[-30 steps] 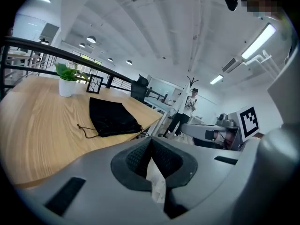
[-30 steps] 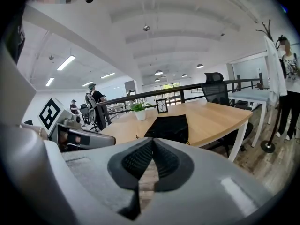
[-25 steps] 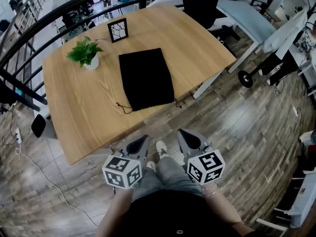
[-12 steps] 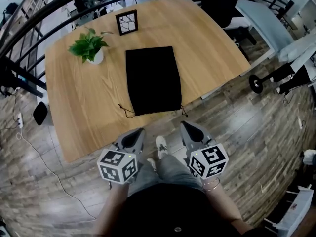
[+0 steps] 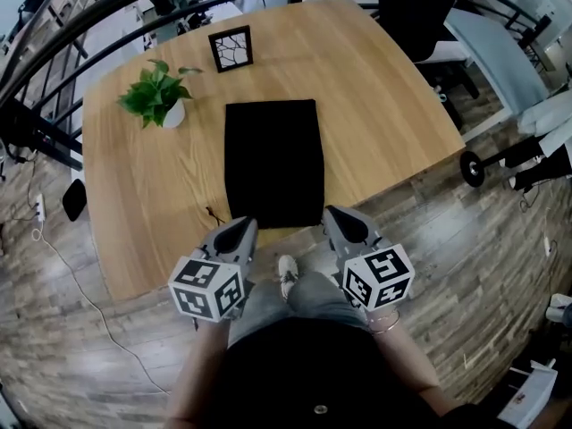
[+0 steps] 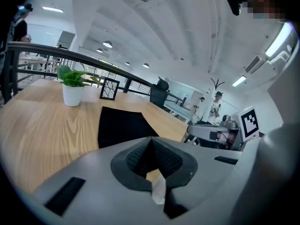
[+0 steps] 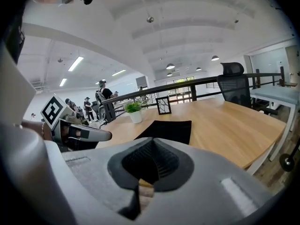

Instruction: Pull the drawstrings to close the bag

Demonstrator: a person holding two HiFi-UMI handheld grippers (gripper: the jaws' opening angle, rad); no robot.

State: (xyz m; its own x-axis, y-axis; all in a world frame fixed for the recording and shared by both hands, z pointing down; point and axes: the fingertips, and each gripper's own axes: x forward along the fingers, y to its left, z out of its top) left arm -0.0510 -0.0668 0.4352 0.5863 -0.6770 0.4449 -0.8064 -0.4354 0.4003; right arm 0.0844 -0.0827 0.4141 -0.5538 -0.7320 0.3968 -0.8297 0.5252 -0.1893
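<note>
Head view puts the black drawstring bag (image 5: 273,164) flat on the wooden table (image 5: 384,96), its near edge just beyond and between your left gripper (image 5: 241,229) and right gripper (image 5: 336,216). Both pairs of jaws are pressed together, holding nothing. A drawstring (image 5: 214,214) trails at the bag's near-left corner. Farther left stand a potted plant (image 5: 159,101) and a picture frame (image 5: 231,49).

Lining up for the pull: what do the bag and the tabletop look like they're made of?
The bag looks like soft black fabric with a matte finish. It lies flat and limp with no shine, and the weave is too small to tell. The table is light wood or a wood-look laminate, with visible grain lines and a smooth surface. Which of the two it is, I cannot tell.
</note>
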